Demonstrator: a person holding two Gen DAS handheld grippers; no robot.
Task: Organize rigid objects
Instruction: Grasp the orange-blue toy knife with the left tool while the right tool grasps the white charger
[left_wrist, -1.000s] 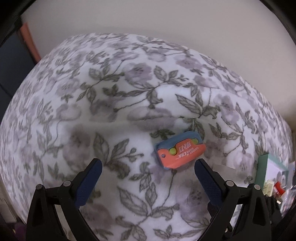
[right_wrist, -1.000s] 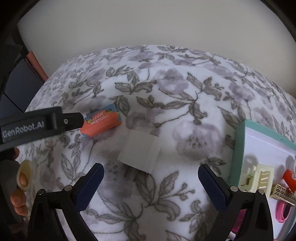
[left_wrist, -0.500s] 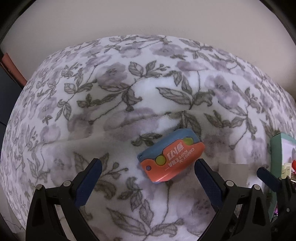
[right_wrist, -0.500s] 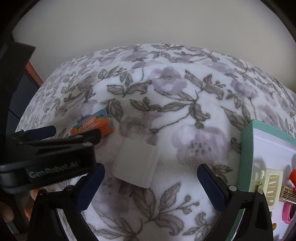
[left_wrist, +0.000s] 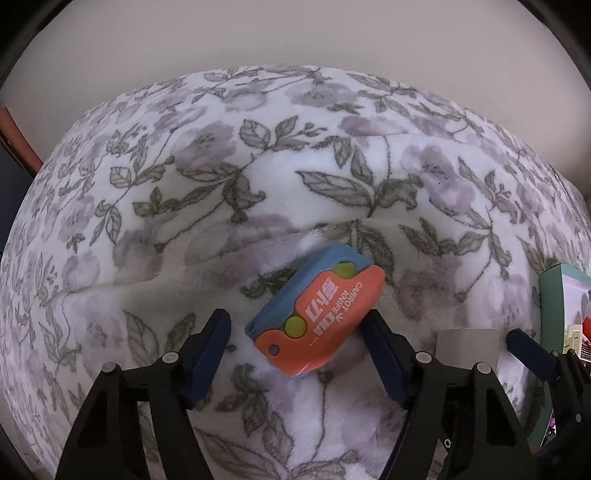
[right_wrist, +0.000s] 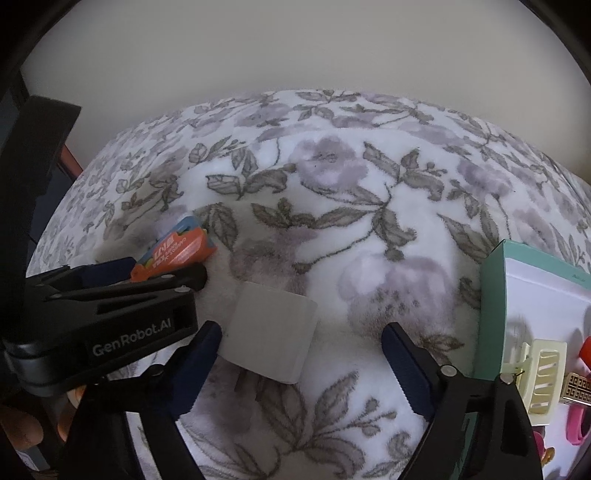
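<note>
An orange and blue carrot knife toy (left_wrist: 317, 311) lies on the floral blanket. My left gripper (left_wrist: 295, 350) is open, its blue fingers on either side of the toy, close to it but apart. The toy also shows in the right wrist view (right_wrist: 173, 253), between the left gripper's fingers (right_wrist: 122, 269). A white plug adapter (right_wrist: 269, 338) lies with its prongs toward the camera. My right gripper (right_wrist: 301, 373) is open around it, left finger near its edge. The adapter also shows in the left wrist view (left_wrist: 467, 343).
A teal-rimmed white box (right_wrist: 535, 291) at the right holds a cream hair clip (right_wrist: 541, 376), a red item and a pink item. Its edge also shows in the left wrist view (left_wrist: 554, 295). A plain wall runs behind the blanket (right_wrist: 369, 206).
Both grippers have moved forward and down. The left one now straddles the carrot knife toy; the right one straddles the white adapter. Both sets of jaws look narrower than before.
</note>
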